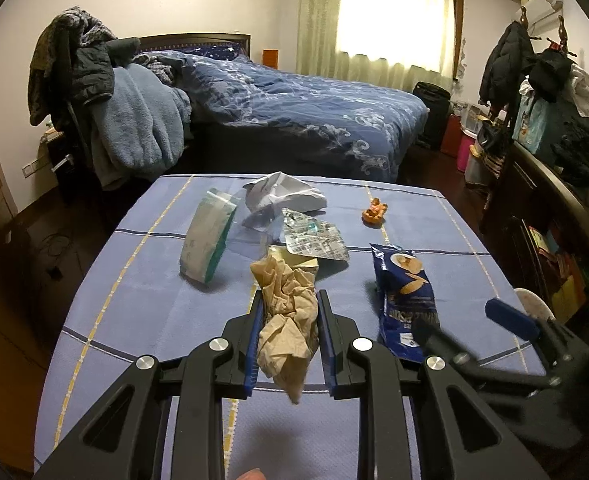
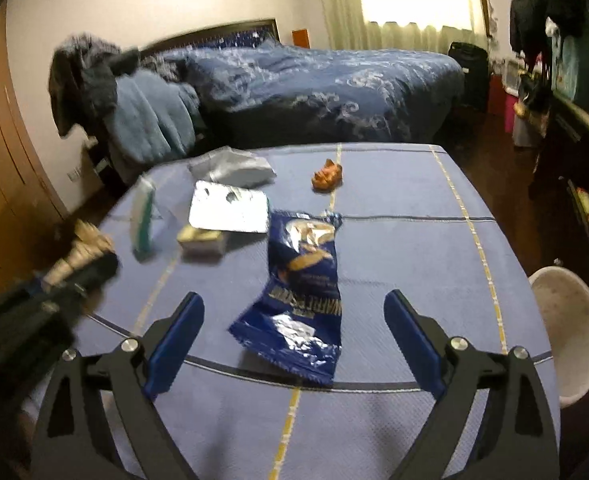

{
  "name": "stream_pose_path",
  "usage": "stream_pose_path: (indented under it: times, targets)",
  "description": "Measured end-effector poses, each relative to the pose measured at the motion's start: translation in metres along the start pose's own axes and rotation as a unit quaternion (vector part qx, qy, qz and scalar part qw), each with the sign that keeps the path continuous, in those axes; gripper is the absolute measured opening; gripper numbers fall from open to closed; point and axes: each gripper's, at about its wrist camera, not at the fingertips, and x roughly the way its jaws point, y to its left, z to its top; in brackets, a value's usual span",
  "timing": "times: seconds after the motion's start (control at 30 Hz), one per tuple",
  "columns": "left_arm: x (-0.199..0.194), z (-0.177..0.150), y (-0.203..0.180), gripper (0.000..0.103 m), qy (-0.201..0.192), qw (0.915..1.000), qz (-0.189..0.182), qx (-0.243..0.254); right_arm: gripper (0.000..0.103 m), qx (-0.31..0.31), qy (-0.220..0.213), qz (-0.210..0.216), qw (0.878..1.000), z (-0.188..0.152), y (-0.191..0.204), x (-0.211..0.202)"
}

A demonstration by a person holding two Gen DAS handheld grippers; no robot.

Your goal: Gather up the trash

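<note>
On a table under a blue checked cloth [image 1: 134, 300] lies scattered trash. My left gripper [image 1: 290, 300] is shut on a crumpled brown paper napkin [image 1: 288, 328], lifted off the cloth; the right wrist view shows this gripper [image 2: 86, 268] blurred at the left. My right gripper [image 2: 294, 300] stands open wide over an empty blue snack bag [image 2: 302, 280], whose lower end lies between the fingers without touching the pads. The bag [image 1: 404, 300] lies flat on the cloth. Beyond lie a foil blister sheet [image 1: 314, 236], a green-and-white tissue pack [image 1: 206, 236], a small yellowish box [image 2: 200, 240] and crumpled white paper [image 1: 282, 196].
A small orange object [image 2: 326, 176] sits toward the table's far side. A white round container [image 2: 566, 312] stands beside the table's right edge. A bed with a blue quilt [image 1: 294, 112] lies behind the table, a chair piled with clothes [image 1: 78, 76] to the left, and cluttered furniture to the right.
</note>
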Motion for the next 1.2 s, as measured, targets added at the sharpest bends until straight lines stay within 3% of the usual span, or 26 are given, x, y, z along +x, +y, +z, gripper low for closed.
stream_pose_path:
  times: [0.2,0.23,0.27,0.3,0.33,0.4,0.6,0.83,1.1,1.2]
  targets:
    - [-0.001,-0.001,0.011,0.026,-0.001,0.9999,0.002,-0.014,0.092,-0.035,0.022,-0.041,0.998,-0.004,0.012,0.036]
    - [-0.001,-0.002,0.013,0.026,-0.001,0.9999,0.002,-0.016,0.083,-0.038,0.026,-0.048,0.998,-0.004,0.012,0.041]
    - [-0.001,-0.003,0.017,0.026,0.0,0.9998,0.003,-0.018,0.059,-0.034,0.038,-0.048,0.997,-0.004,0.01,0.048]
    - [-0.001,-0.003,0.019,0.026,-0.001,0.9998,0.004,-0.019,0.043,-0.025,0.053,-0.038,0.998,-0.004,0.007,0.054]
    - [-0.001,-0.003,0.022,0.026,-0.001,0.9998,0.006,-0.022,0.02,-0.018,0.062,-0.027,0.998,-0.004,0.004,0.057]
    - [-0.001,-0.003,0.025,0.026,0.0,0.9996,0.007,-0.026,0.008,-0.006,0.057,-0.007,0.998,-0.004,-0.002,0.056]
    - [-0.001,-0.003,0.031,0.026,-0.001,0.9994,0.007,-0.034,0.005,0.026,0.012,0.019,0.999,0.002,-0.019,0.021]
    - [-0.003,-0.004,0.021,0.026,-0.003,0.9997,0.004,-0.024,0.005,0.065,0.002,0.069,0.996,-0.003,-0.036,-0.008]
    - [-0.008,-0.003,0.009,0.026,-0.006,0.9999,0.006,-0.011,0.005,0.069,-0.019,0.09,0.993,-0.006,-0.037,-0.033]
    - [-0.009,-0.002,0.004,0.026,-0.007,0.9999,0.005,-0.008,0.012,0.047,-0.022,0.075,0.996,-0.003,-0.034,-0.034]
